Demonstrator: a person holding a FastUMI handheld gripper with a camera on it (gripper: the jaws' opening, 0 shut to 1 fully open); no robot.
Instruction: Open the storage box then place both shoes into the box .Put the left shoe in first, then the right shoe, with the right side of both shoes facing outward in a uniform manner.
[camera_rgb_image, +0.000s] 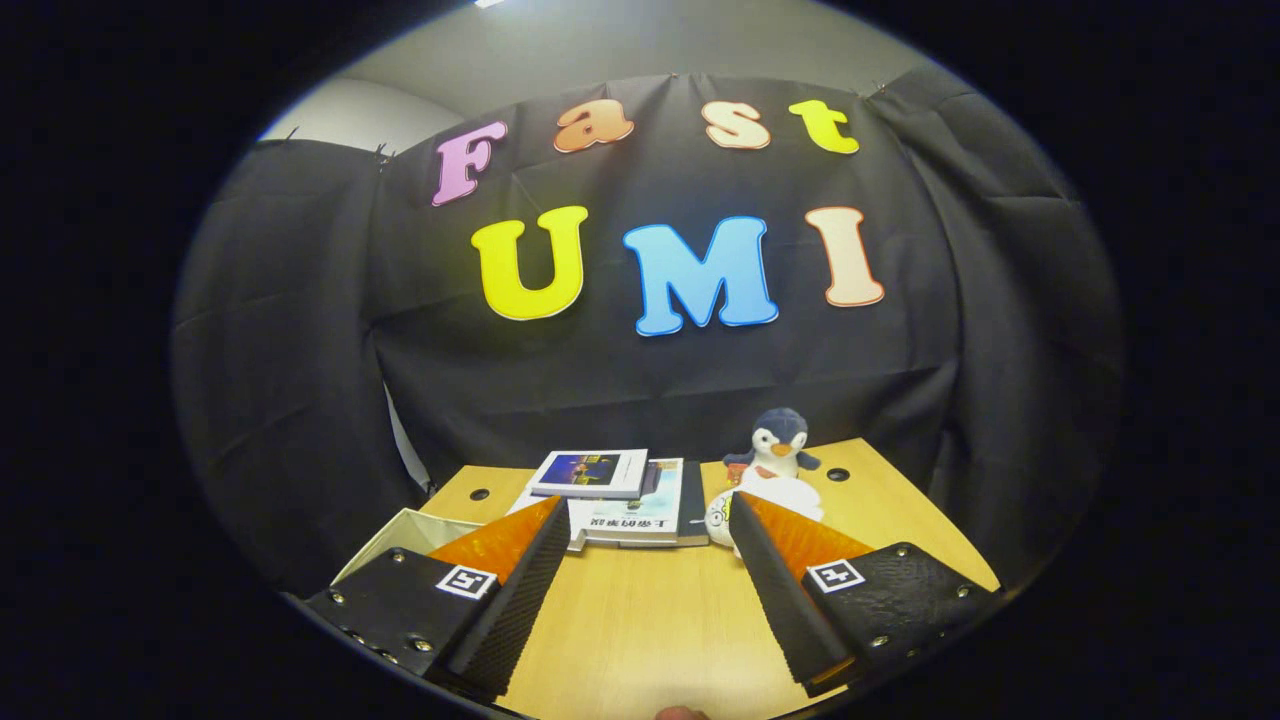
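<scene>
My gripper (645, 530) hangs over the bench (640, 620), fingers spread apart, holding nothing; an open pale box (400, 535) sits beside my left finger. Books (625, 500) and a plush penguin (778, 445) lie beyond.

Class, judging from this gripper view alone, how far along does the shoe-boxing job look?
Nothing shows as done: no shoe can be made out. The gripper is open, bare wooden table between its fingers. A pale box sits beside one finger, mostly hidden, so open or shut cannot be told. Beyond the fingers lie books and a toy penguin. This fits a start or an end alike.
</scene>
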